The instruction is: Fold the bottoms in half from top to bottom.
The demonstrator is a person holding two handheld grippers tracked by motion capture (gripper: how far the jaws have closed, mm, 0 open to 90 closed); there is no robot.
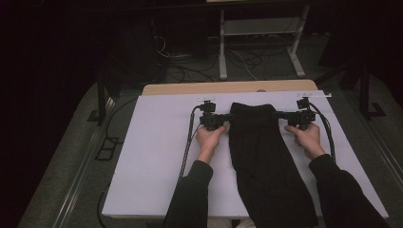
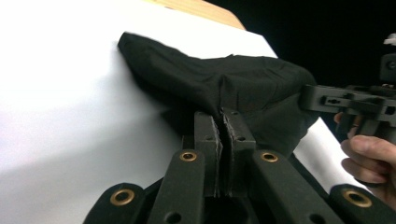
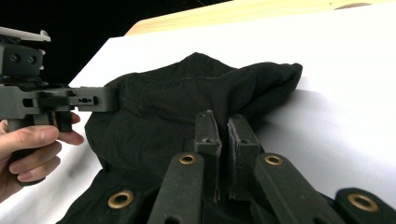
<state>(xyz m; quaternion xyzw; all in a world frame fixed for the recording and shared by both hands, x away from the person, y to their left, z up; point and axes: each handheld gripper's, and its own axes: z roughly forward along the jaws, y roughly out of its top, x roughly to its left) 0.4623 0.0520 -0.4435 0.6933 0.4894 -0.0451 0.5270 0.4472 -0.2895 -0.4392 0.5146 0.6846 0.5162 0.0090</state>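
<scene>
while the white sheet (image 1: pixel 157 161) covering the table is taken as the working surface, the black garment (image 1: pixel 263 156) is seen laid lengthwise down its middle, the far end raised slightly and the near end running off the table's near edge. it is judged that the far end is being lifted and spread or folded, so an even, level pull from both sides would be needed, with the two corners kept at one height so no twist is set into the cloth. the left gripper (image 1: pixel 223 118) is clamped narrowly on the garment's left far edge, the right gripper (image 1: pixel 280 115) likewise on its right far edge, cloth being pinched between each pair of jaws. no brand, label or legible writing can be made out anywhere.
</scene>
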